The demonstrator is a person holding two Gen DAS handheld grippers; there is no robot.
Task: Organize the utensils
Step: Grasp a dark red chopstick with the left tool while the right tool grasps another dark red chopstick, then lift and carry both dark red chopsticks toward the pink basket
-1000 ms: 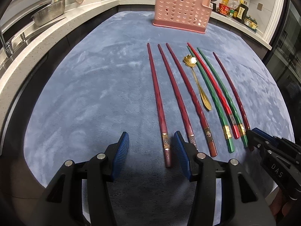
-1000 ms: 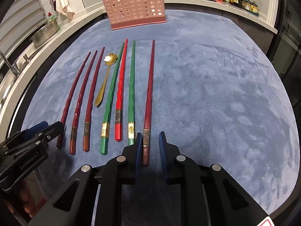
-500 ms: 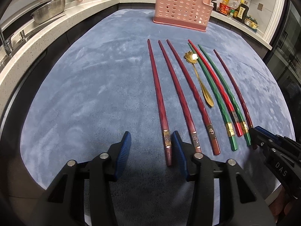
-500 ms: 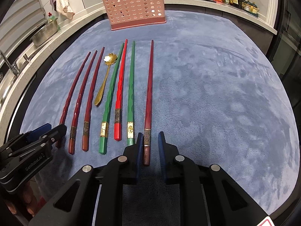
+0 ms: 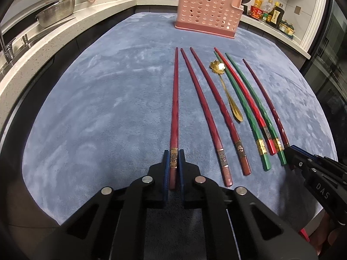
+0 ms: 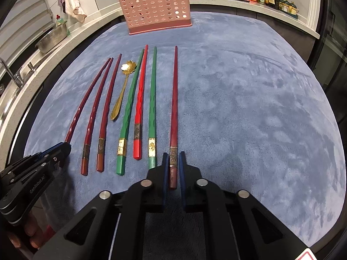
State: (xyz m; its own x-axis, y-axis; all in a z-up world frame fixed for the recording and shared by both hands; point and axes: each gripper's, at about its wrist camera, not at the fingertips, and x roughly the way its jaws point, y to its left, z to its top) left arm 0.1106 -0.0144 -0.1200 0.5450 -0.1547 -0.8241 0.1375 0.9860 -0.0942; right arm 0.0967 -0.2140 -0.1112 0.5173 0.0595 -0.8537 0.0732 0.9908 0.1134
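Left wrist view: left tongs (image 5: 174, 162) closing on leftmost chopstick (image 5: 174, 108), pads at banded butt. Right tongs (image 6: 173, 162) clamp rightmost chopstick (image 6: 174, 108). Both shafts point straight ahead toward pink basket (image 5: 208, 14), far across tabletop (image 5: 97, 108).

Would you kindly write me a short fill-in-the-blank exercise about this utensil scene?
The right gripper is shut on the rightmost dark red ___.
The gold spoon lies with its flower-shaped bowl toward the ___ utensil holder.
Exactly ___ green chopsticks lie on the blue mat.
Missing: chopstick; pink; two.
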